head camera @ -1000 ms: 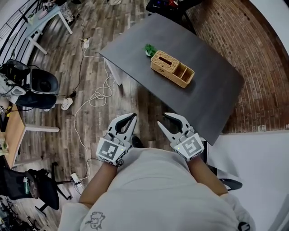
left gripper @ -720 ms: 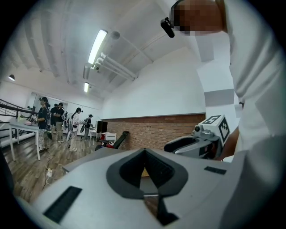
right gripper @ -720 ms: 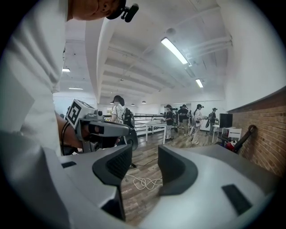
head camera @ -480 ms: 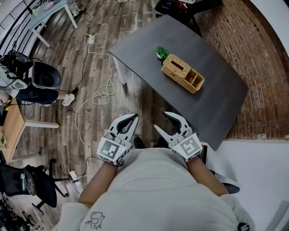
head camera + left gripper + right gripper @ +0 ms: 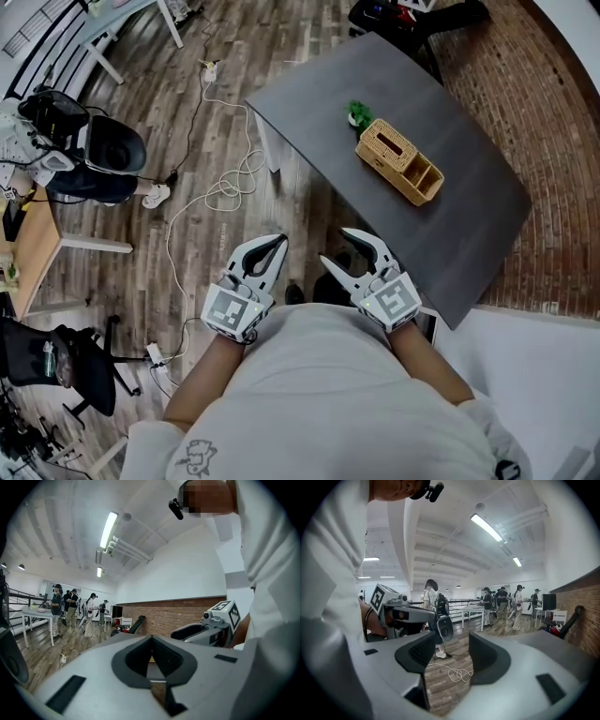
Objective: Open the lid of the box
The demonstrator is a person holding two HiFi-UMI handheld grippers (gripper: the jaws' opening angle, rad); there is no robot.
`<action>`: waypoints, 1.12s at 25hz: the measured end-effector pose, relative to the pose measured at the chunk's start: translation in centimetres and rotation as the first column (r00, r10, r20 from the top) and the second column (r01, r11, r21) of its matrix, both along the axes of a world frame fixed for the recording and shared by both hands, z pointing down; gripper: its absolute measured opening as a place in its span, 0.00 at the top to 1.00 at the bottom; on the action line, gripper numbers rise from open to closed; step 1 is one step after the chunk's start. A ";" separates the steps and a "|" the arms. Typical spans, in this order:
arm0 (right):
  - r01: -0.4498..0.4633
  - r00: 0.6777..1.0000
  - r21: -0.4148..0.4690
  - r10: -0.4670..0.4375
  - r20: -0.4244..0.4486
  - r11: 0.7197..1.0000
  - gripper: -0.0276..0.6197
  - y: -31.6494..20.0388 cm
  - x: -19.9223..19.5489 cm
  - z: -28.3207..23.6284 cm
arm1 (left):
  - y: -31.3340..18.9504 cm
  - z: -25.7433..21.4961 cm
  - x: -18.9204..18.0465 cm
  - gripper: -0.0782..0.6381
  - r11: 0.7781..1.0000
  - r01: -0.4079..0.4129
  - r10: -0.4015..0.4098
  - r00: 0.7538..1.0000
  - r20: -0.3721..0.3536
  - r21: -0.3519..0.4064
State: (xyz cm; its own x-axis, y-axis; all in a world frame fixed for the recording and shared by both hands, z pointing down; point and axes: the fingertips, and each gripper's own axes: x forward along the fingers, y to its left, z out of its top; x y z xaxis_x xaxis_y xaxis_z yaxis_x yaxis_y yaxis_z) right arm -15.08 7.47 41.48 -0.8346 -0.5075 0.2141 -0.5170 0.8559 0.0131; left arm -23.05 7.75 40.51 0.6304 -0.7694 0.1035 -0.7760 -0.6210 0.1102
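Box (image 5: 398, 161) of woven wicker sits about the middle of the grey bench (image 5: 469, 225), untouched and well apart from both grippers, its lid (image 5: 386, 146) down. At left, a white cable (image 5: 220, 187) loops over the wooden floor. The left gripper (image 5: 270, 251) is held close to the person's chest, jaws together on nothing. Beside it, the right gripper (image 5: 336, 246) has just been opening its jaws, which stand apart with nothing between them. Both are short of the bench's near edge.

On the bench, a small green plant (image 5: 357, 113) stands just beside the lidded end of the box. The slotted lid covers that half, and two open compartments (image 5: 424, 178) fill the end toward the bench's right corner.

The box looks light and stiff, and its rough weave should be easy to grip, but it would likely slide if the lid alone were pulled. Taking the lid's free edge while the other jaws steady the compartment end seems soundest. No hinge can be made out.
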 end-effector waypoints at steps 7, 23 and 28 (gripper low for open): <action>0.047 0.999 0.003 -0.047 0.012 0.999 0.61 -3.6 -0.2 -0.4 | -3.1 -0.3 -0.2 0.88 0.999 0.053 -0.053 0.999 0.007 0.001; -0.022 0.999 0.006 0.022 0.047 1.000 0.61 -14.6 8.2 -0.7 | -14.3 -0.8 8.3 0.88 0.999 -0.036 0.036 0.998 0.042 0.015; -0.079 0.995 0.012 0.078 0.068 0.997 0.61 -17.0 13.7 -1.4 | -17.1 -1.8 13.8 0.88 0.993 -0.111 0.109 0.993 0.043 0.045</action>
